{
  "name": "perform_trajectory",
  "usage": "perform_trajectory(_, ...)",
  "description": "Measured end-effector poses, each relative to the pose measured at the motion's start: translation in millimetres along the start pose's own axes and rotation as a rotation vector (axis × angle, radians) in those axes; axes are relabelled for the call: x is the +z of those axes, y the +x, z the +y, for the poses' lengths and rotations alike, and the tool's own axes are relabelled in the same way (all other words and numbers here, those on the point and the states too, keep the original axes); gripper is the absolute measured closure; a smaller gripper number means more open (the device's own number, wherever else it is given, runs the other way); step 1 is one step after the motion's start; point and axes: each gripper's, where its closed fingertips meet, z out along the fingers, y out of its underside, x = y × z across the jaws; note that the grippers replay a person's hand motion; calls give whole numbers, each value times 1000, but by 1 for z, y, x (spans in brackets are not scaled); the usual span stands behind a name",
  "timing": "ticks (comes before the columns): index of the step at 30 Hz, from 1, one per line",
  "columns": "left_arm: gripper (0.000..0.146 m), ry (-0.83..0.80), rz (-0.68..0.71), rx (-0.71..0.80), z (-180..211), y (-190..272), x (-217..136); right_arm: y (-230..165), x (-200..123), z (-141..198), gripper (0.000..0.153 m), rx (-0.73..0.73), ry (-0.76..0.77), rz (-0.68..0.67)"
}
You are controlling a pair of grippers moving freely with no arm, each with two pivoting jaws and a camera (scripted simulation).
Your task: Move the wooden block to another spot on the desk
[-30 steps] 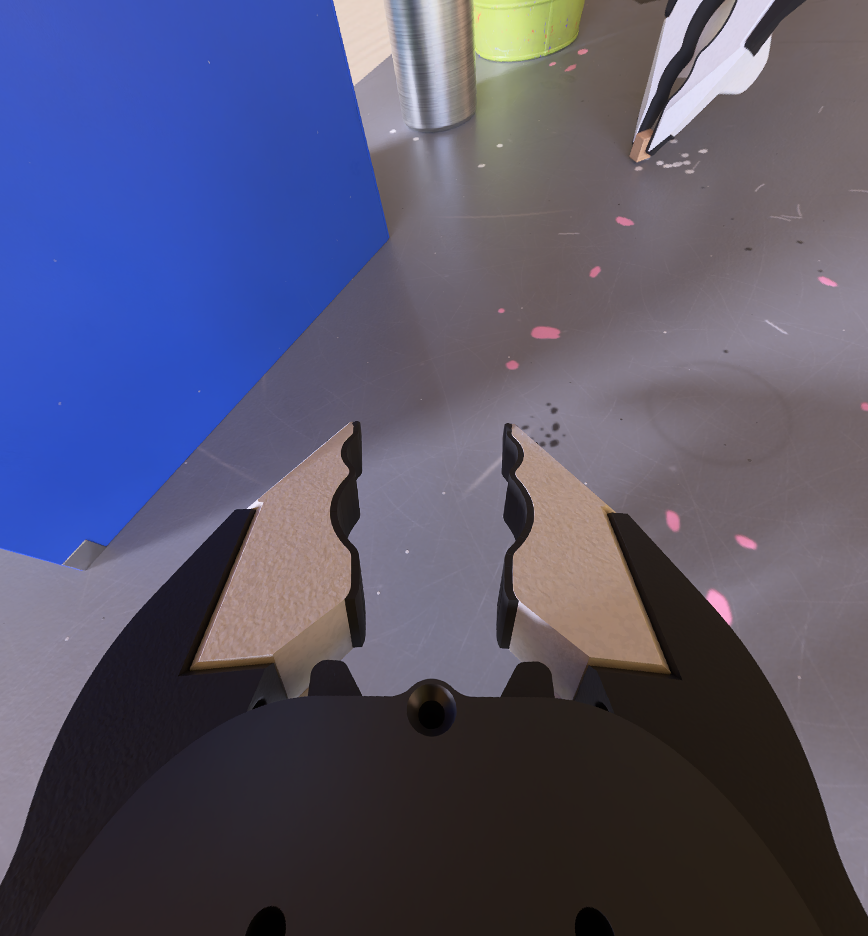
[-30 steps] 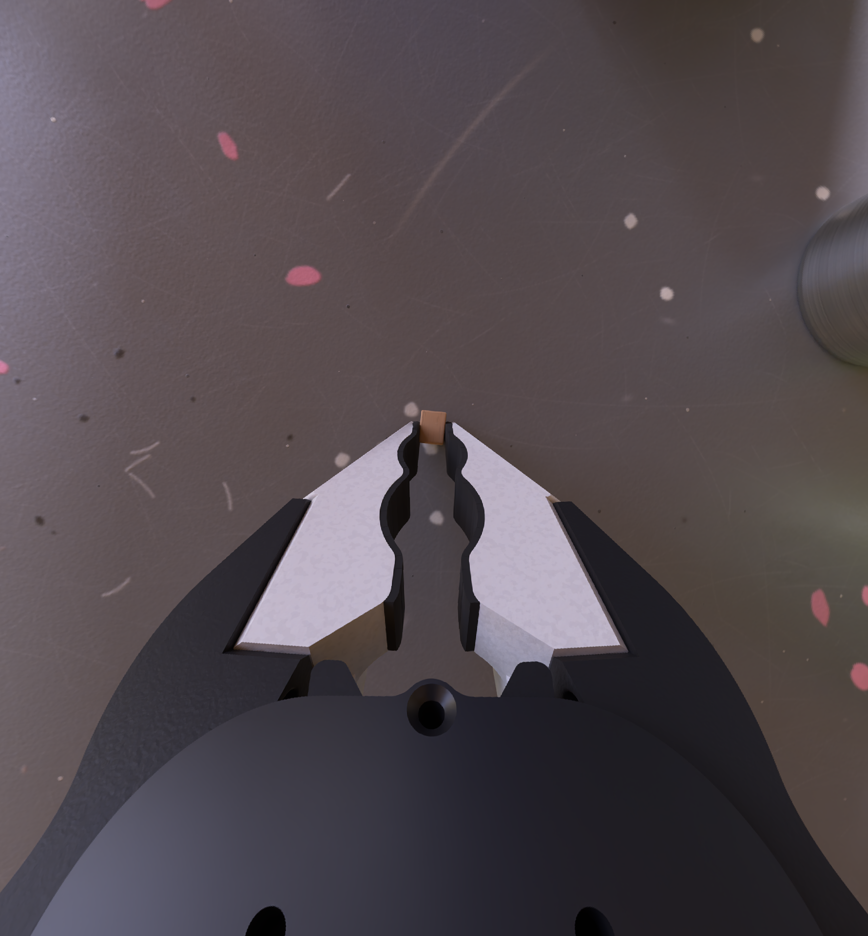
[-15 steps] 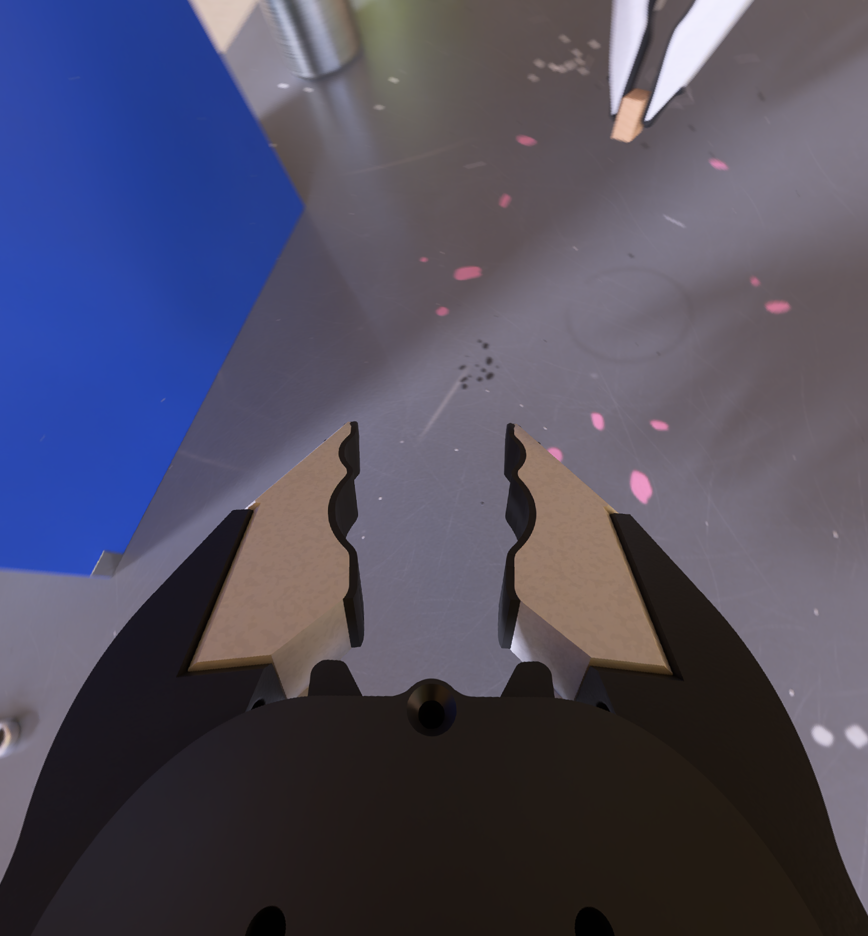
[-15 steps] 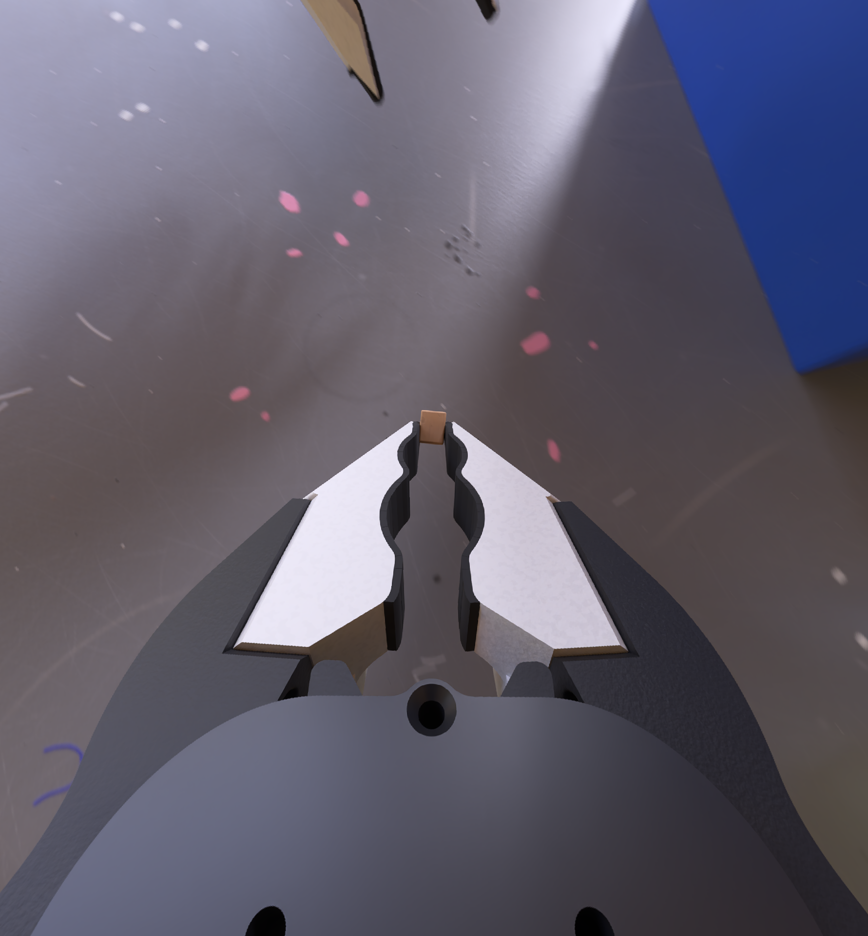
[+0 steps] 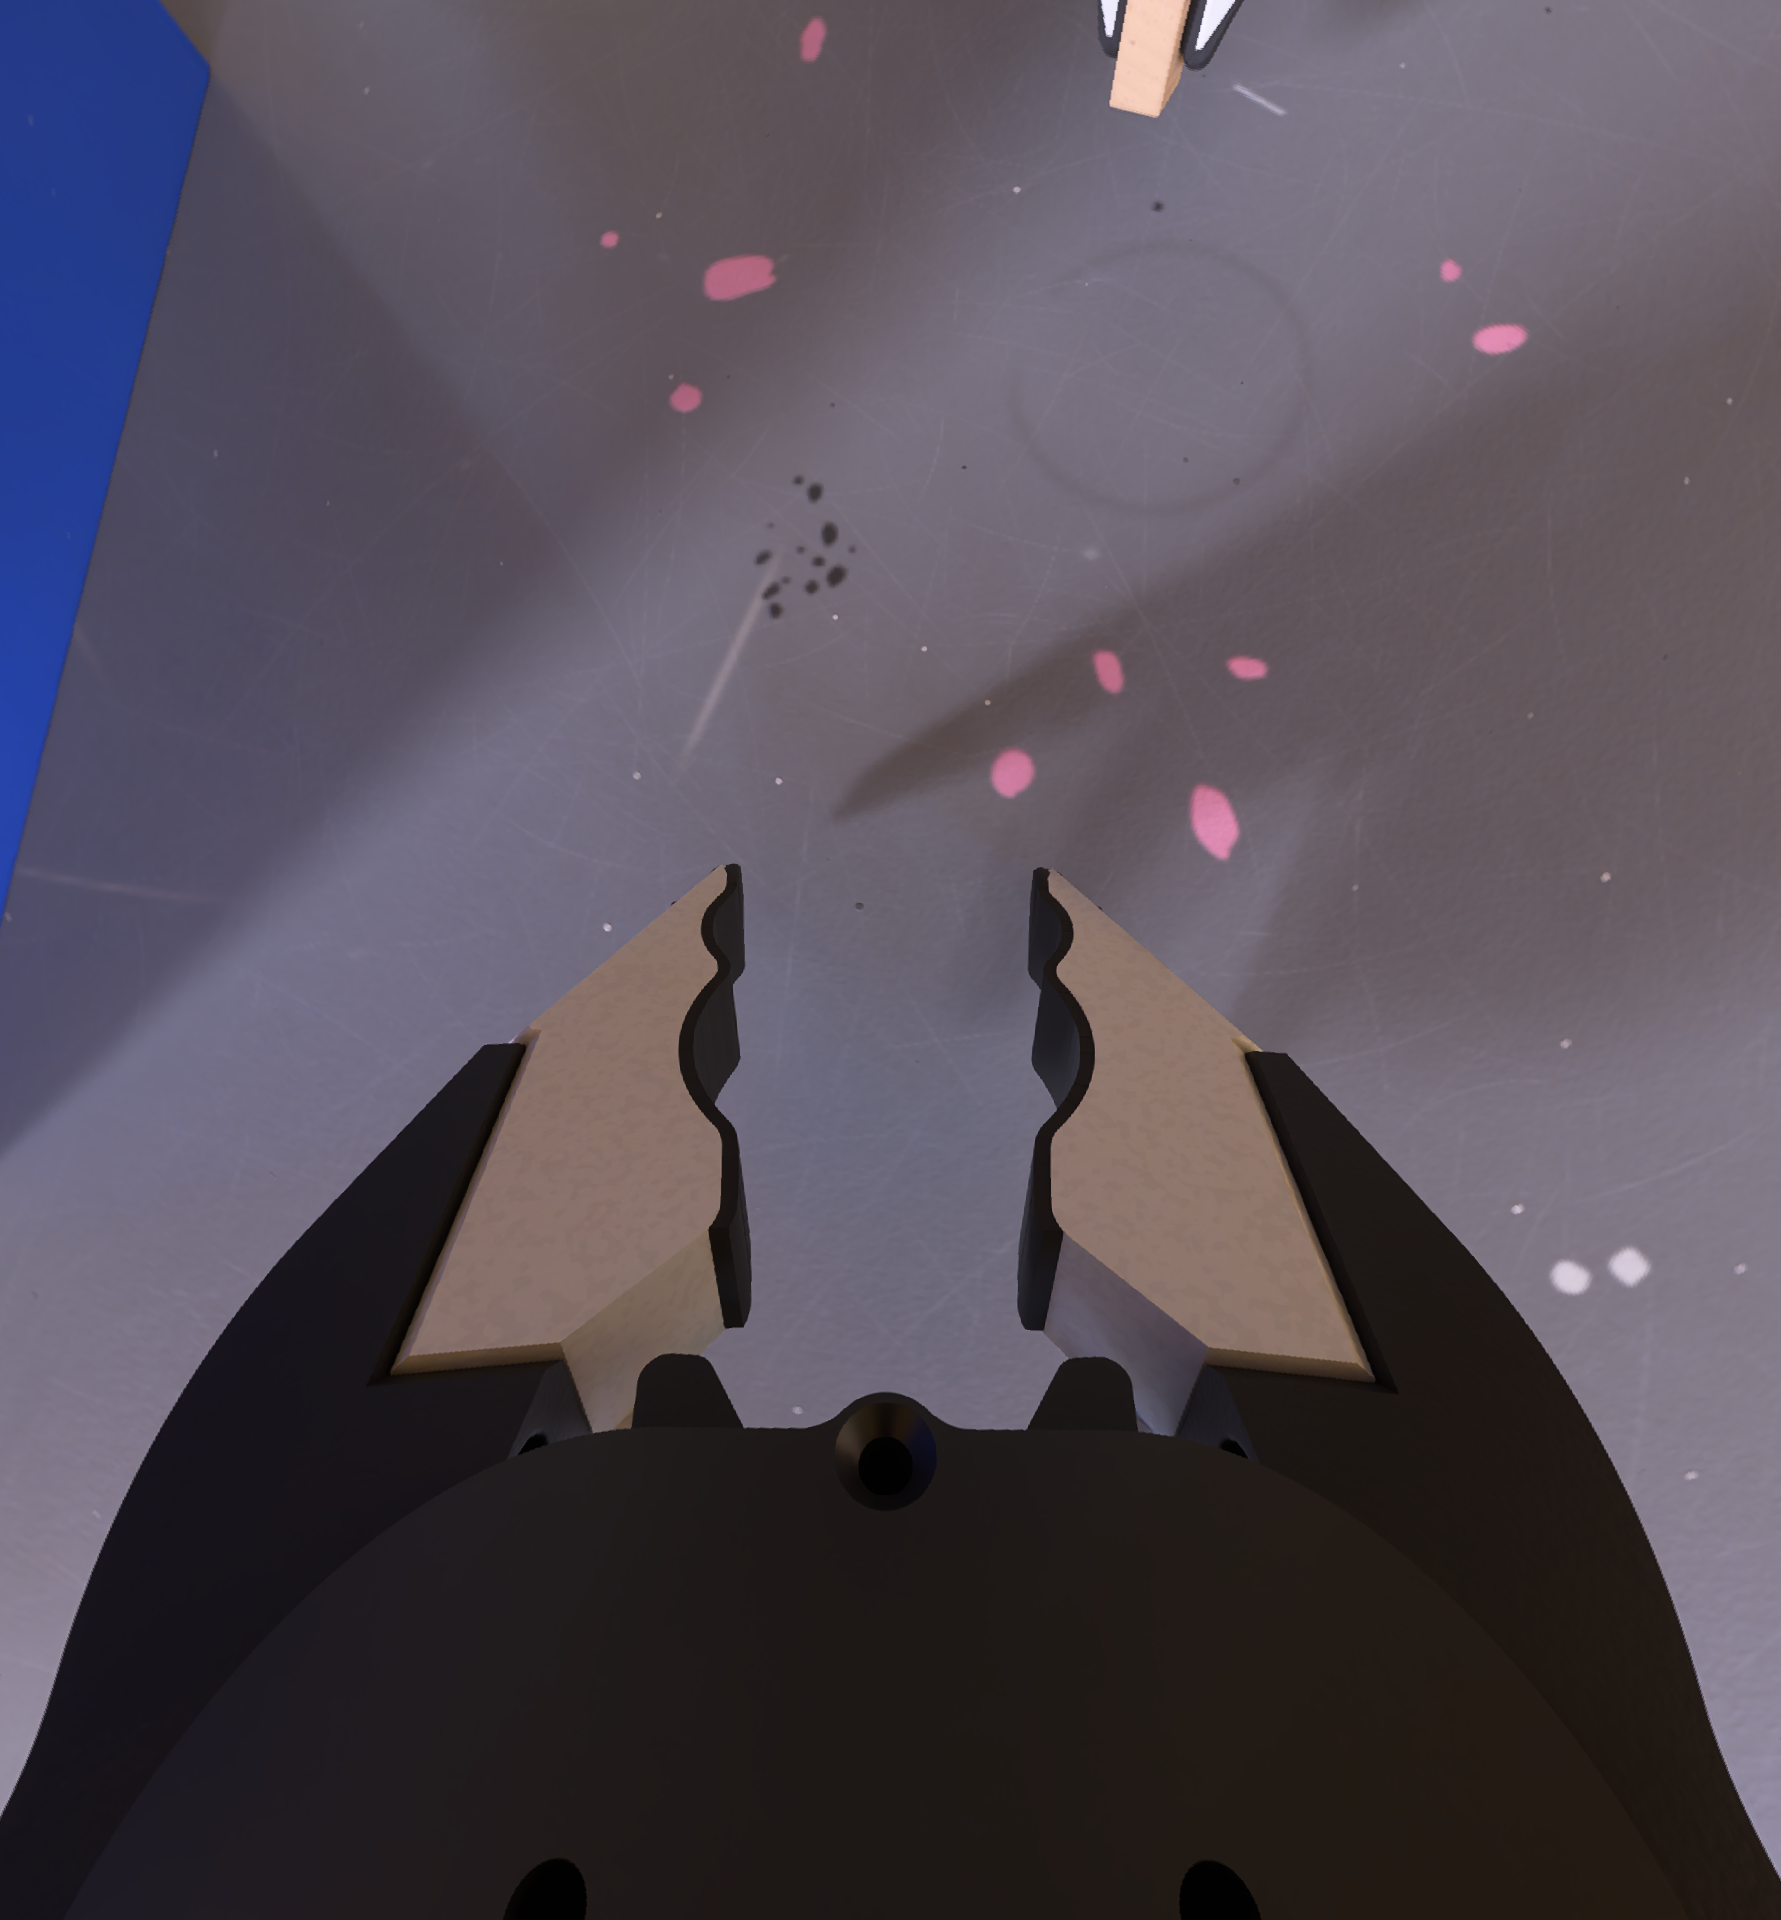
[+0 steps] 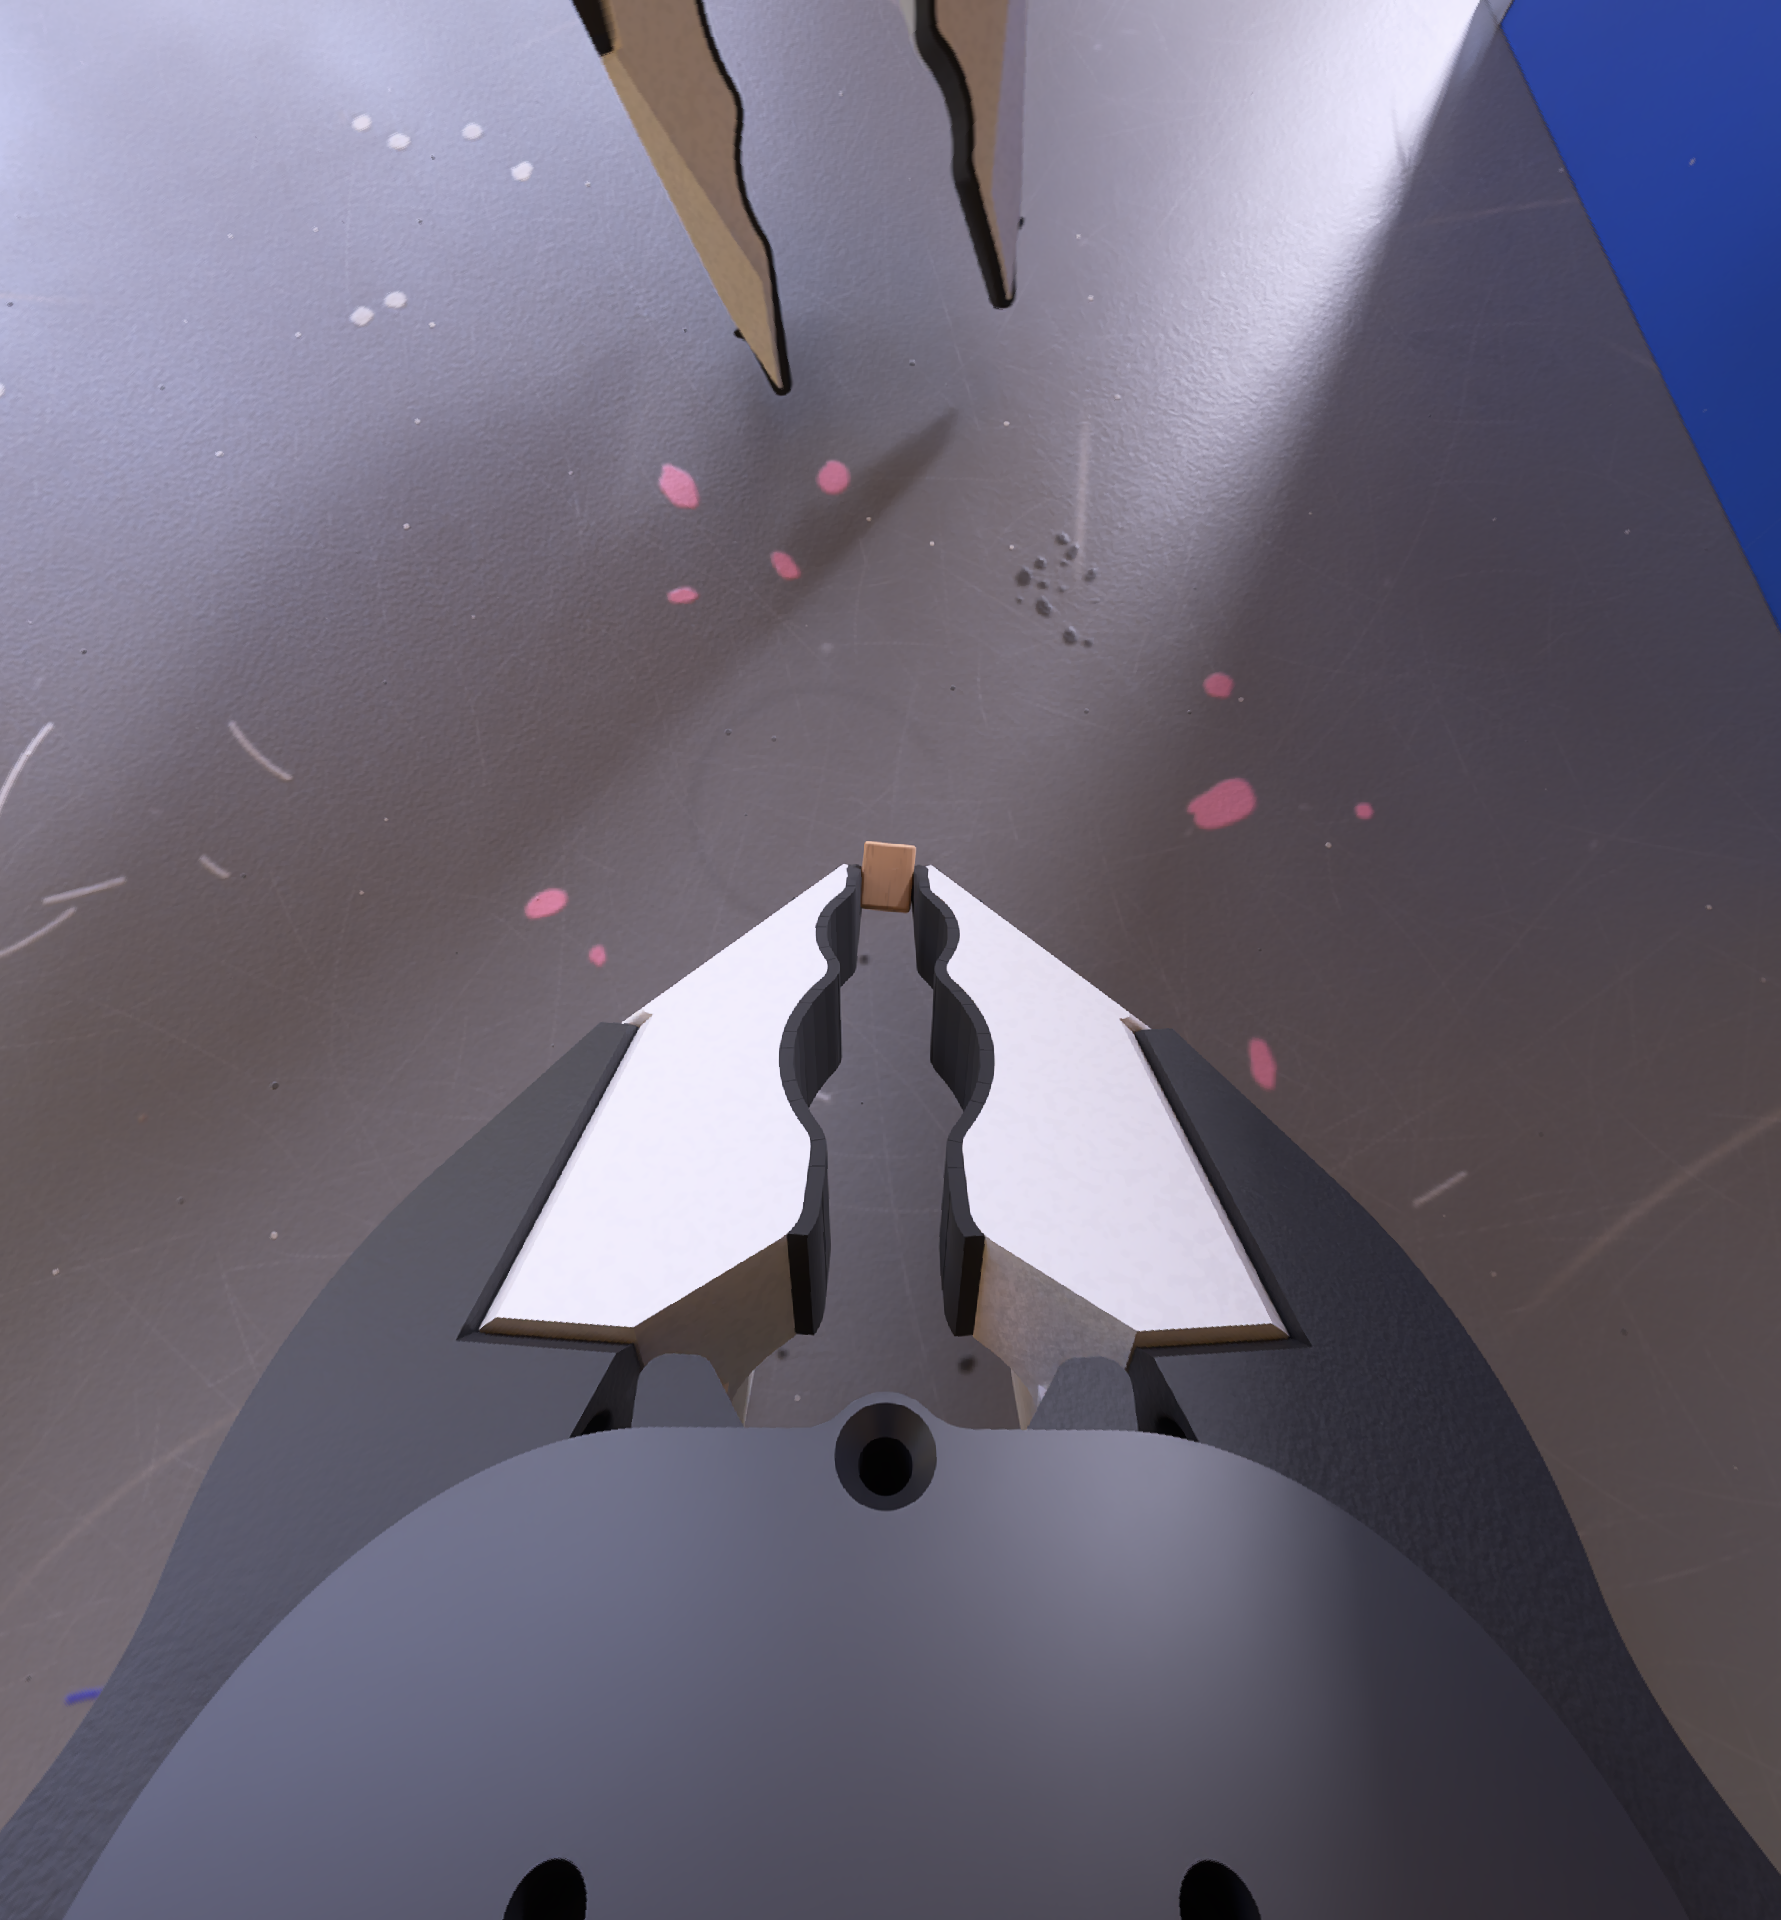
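We see a grey metal desk (image 5: 1437,935), its top dull and finely scratched, with longer pale score marks toward one side in the right wrist view. Pink paint flecks (image 5: 738,277) lie scattered across it, a cluster of small black specks (image 5: 808,561) sits near the middle, a few white dots (image 5: 1598,1270) lie off to one side, and a faint ring mark (image 5: 1161,379) shows beyond the specks. Soft light falls in a bright band along the desk beside a large blue box (image 5: 24,520), whose flat side fills the left edge of the left wrist view and the upper right corner of the right wrist view (image 6: 1717,312). We can make out no room beyond the desk, and we find no brand, label or readable writing on anything; only a tiny blue scribble (image 6: 81,1696) marks the desk near the left edge of the right wrist view.

The right gripper (image 6: 887,883) is clamped on the wooden block (image 6: 887,876), a small tan piece pinched at the very tips of its white fingers, held above the desk over the ring mark. In the left wrist view the same block (image 5: 1146,57) hangs at the top edge between those white tips.

The left gripper (image 5: 884,894) has its tan fingers spread apart with nothing between them, poised above the desk, well apart from the block
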Motion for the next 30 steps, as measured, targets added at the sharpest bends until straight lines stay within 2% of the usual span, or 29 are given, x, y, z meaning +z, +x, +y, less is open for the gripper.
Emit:
perform_trajectory(9, 89, 13, -92, -144, -7, 31, -3, 5, -3, 5, 143, 16, 15, 17)
perform_trajectory(14, 83, 48, -143, -138, -19, 46, 2, 7, -6, 8, 143, 18, 6, 35)
perform_trajectory(20, 83, 108, -195, -174, -17, 39, -12, 7, -6, 16, 143, 30, -28, 45)
perform_trajectory(30, 83, 94, -250, -179, -4, 29, -16, 12, 12, 26, 144, 34, -133, 55)
